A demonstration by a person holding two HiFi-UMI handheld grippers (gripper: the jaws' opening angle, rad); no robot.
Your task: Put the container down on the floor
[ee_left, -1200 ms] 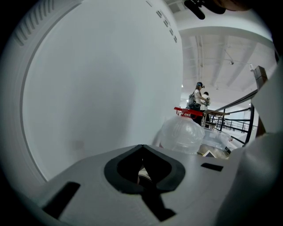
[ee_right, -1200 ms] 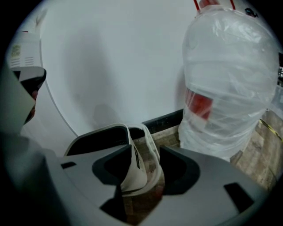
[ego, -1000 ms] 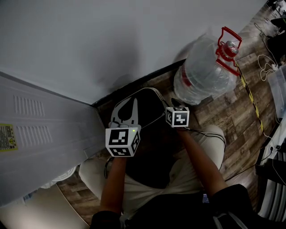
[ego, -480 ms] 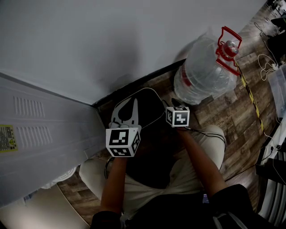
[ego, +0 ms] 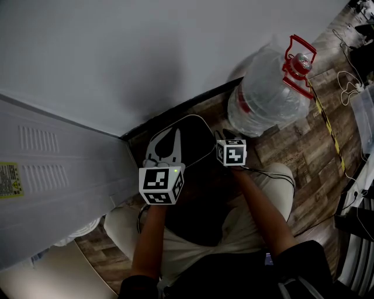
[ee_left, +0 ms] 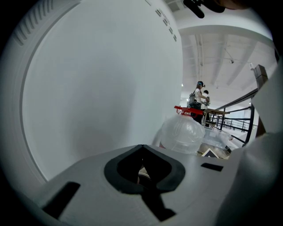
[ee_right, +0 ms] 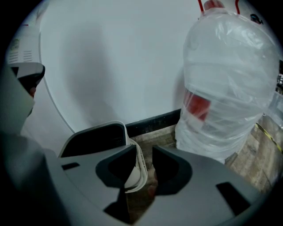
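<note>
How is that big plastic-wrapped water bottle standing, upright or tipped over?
Upright: the water bottle rests base-down on the floor, red cap on top.

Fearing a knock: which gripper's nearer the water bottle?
Right: the right gripper, jaws just closing astride the container rim, is beside the water bottle; the left gripper lies farther left.

your left gripper and right gripper have pale grey plastic bodies with black padded jaws. each carries a white cube printed with black square markers, and a small green light shows on the left one. a thin black cable trails from the right. you wear light beige trousers and a dark top.
</note>
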